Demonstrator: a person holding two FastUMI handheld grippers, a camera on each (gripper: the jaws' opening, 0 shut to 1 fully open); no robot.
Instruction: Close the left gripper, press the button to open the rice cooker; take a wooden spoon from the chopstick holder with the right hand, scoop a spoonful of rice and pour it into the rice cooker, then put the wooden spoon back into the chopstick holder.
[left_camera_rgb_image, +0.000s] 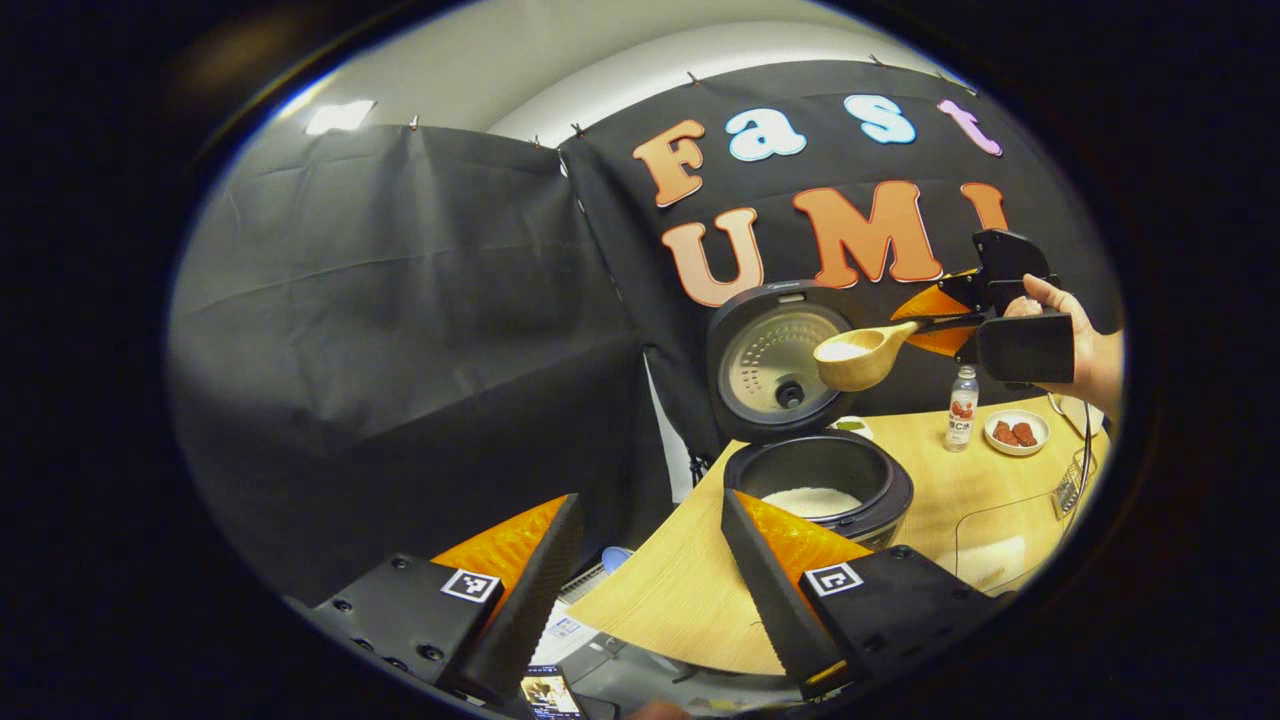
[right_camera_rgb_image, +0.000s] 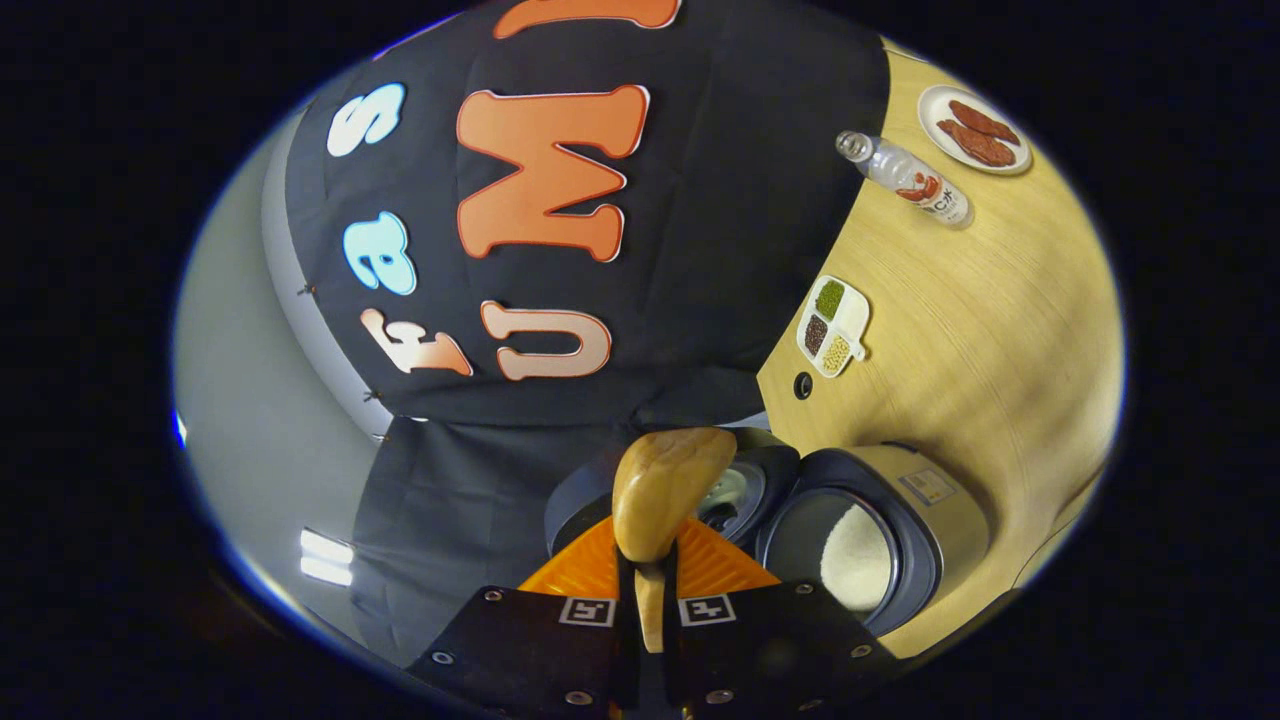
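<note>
Wooden spoon (left_camera_rgb_image: 866, 354), rice-laden, clamped in right gripper (left_camera_rgb_image: 985, 320) jaws above open rice cooker (left_camera_rgb_image: 820, 480) near tabletop's edge; left gripper (left_camera_rgb_image: 650, 580) jaws wide; pouring step, tilt likely needed.

1. Pale wooden spoon (left_camera_rgb_image: 858, 358) carries white rice.
2. Rice cooker (left_camera_rgb_image: 830, 480), dark-bodied with a silvery perforated inner lid, holds white rice.
3. Light wood-grain table (left_camera_rgb_image: 690, 590).
4. White plate (left_camera_rgb_image: 1016, 432) bears reddish-brown pieces.
5. Clear bottle (left_camera_rgb_image: 961, 408) wears a white-and-red label.
6. White divided dish (right_camera_rgb_image: 832, 326) shows green, dark brown and yellow grains.
</note>
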